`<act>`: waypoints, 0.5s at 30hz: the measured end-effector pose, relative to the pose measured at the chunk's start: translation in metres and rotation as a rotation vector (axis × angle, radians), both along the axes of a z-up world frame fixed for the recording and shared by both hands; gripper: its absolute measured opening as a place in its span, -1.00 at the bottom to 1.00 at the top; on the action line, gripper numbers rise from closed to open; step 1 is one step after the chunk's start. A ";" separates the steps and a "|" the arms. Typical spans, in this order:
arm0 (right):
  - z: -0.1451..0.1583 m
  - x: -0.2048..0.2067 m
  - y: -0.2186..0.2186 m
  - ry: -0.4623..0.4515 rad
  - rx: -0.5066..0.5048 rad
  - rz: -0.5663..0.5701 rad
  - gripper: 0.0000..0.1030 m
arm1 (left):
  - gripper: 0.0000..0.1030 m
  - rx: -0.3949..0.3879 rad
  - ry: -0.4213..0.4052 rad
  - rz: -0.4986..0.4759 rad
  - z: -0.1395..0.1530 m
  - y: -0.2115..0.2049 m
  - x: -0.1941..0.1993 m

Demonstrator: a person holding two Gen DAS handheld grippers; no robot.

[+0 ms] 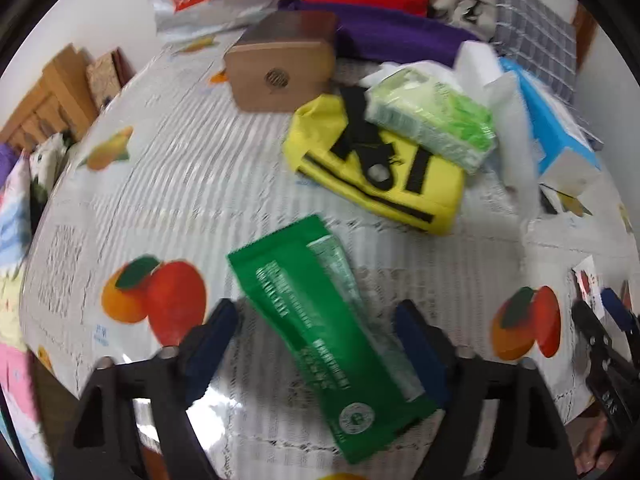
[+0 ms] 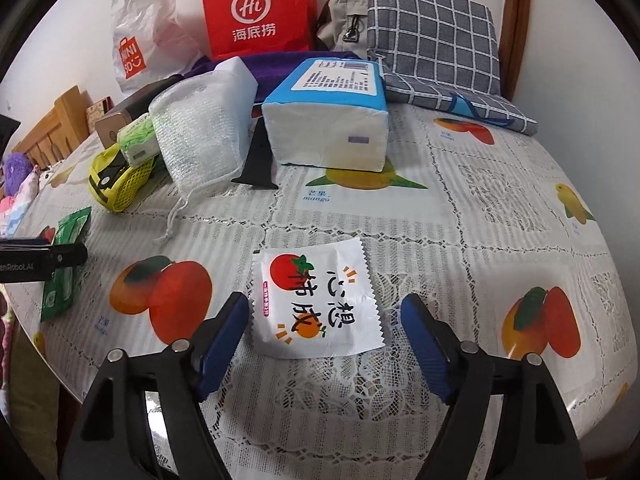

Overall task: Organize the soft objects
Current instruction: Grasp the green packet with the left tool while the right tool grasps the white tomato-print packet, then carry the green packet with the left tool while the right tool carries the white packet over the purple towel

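In the left wrist view a long green foil packet (image 1: 324, 332) lies flat on the fruit-print tablecloth (image 1: 160, 184), between the open fingers of my left gripper (image 1: 316, 340). In the right wrist view a white tissue pack with a persimmon print (image 2: 316, 300) lies on the cloth between the open fingers of my right gripper (image 2: 324, 320). Neither gripper holds anything. The green packet also shows at the left of the right wrist view (image 2: 66, 264), partly behind the left gripper's black body (image 2: 40, 262). The right gripper shows at the right edge of the left wrist view (image 1: 612, 344).
Behind lie a yellow pouch (image 1: 380, 176) with a green tissue pack (image 1: 432, 120) on it, a white mesh bag (image 2: 200, 136), a blue tissue block (image 2: 328, 116), a brown box (image 1: 280, 64), a purple cloth (image 1: 392, 32), a red bag (image 2: 256, 8), and a grey checked cushion (image 2: 436, 36).
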State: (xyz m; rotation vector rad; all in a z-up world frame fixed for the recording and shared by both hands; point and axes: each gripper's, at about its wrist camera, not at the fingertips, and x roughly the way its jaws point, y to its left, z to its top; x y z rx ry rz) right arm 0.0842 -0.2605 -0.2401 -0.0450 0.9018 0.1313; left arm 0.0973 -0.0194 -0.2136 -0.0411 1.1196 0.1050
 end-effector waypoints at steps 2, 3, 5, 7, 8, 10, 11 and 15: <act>0.002 -0.001 -0.001 -0.001 -0.002 -0.004 0.13 | -0.17 0.001 -0.019 -0.069 0.003 -0.010 -0.003; 0.003 0.000 -0.001 0.002 0.000 -0.005 0.09 | -0.29 -0.001 -0.021 -0.086 0.003 -0.012 -0.004; 0.004 0.001 -0.001 0.012 0.000 -0.003 -0.01 | -0.37 -0.012 -0.017 -0.101 0.004 -0.013 -0.005; 0.006 0.001 0.001 0.018 -0.013 0.000 -0.13 | -0.44 -0.049 -0.008 -0.101 0.006 -0.008 -0.006; 0.008 0.000 0.002 0.018 -0.012 0.003 -0.16 | -0.52 -0.085 -0.004 -0.096 0.007 -0.004 -0.007; 0.012 -0.001 0.001 0.017 0.003 0.011 -0.50 | -0.53 -0.137 0.003 -0.087 0.010 0.004 -0.006; 0.013 -0.001 0.000 0.023 0.016 0.017 -0.59 | -0.55 -0.150 0.001 -0.087 0.013 0.007 -0.008; 0.013 -0.001 -0.005 0.035 0.066 0.022 -0.59 | -0.56 -0.137 -0.030 -0.085 0.028 0.007 -0.013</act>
